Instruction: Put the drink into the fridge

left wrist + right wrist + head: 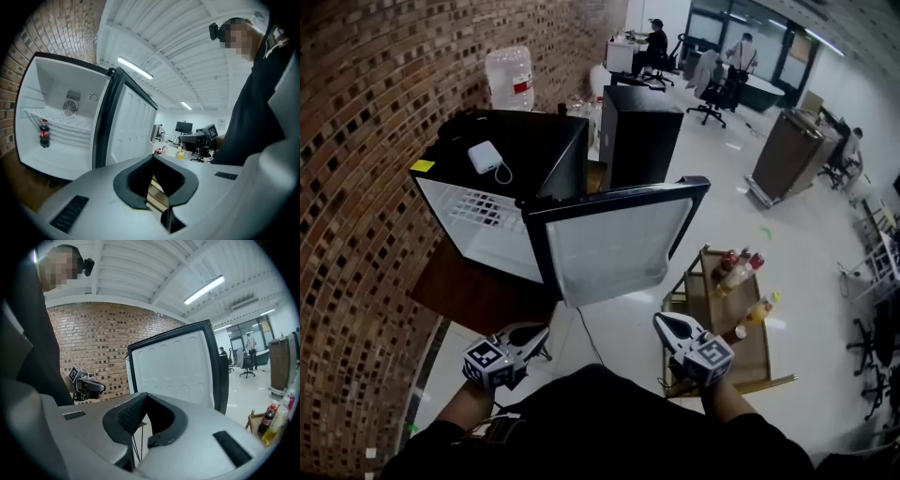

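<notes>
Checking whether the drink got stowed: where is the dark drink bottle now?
In the left gripper view, the dark drink bottle stands upright inside the open fridge, on its left side by the wire shelf.

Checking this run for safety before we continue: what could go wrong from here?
The fridge door stands wide open; a careless arm swing could knock it. The cola bottle stands upright inside the fridge and might tip if the door slams. The bottles on the wooden crate stand close together, so grabbing one may topple others.
</notes>
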Motion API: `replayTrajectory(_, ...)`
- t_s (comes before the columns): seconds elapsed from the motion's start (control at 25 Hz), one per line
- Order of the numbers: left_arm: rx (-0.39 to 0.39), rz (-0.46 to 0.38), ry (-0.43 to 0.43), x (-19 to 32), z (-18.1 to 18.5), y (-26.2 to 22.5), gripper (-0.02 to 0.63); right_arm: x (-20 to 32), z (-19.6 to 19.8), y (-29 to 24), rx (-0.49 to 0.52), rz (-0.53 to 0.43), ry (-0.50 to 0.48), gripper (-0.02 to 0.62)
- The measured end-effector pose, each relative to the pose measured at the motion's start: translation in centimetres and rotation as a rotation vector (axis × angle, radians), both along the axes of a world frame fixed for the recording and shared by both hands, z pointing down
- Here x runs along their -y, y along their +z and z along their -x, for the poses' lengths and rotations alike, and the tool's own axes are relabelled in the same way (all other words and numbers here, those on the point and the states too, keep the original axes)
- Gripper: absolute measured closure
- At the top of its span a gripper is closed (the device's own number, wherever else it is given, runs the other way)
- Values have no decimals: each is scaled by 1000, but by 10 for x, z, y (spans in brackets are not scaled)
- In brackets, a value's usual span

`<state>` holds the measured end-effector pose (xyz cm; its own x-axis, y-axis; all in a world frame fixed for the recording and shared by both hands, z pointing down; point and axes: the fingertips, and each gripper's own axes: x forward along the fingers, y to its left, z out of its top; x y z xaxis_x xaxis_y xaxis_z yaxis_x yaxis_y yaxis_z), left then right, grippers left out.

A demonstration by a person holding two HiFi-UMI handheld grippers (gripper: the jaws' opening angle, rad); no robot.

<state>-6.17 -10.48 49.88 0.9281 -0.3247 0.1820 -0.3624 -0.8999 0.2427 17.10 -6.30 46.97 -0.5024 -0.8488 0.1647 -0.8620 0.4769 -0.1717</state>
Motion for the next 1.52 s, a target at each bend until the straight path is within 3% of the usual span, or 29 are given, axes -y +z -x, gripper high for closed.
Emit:
replayTrajectory(0.28,-17,31,87,7,-68,2,604,-13,-56,12,24,-5,107,579)
replayTrajectory(0.64,25,12,233,4,-175,17,604,-47,-144,29,41,-9,246,578)
replayTrajectory(1.32,134,-18,627,-88,-403,46,604,-163,-303,33,11,-24,532,579)
replayTrajectory(1.52,178,-37,702,-115,-469,70,475,-194,-341,40,10,-17,586,578)
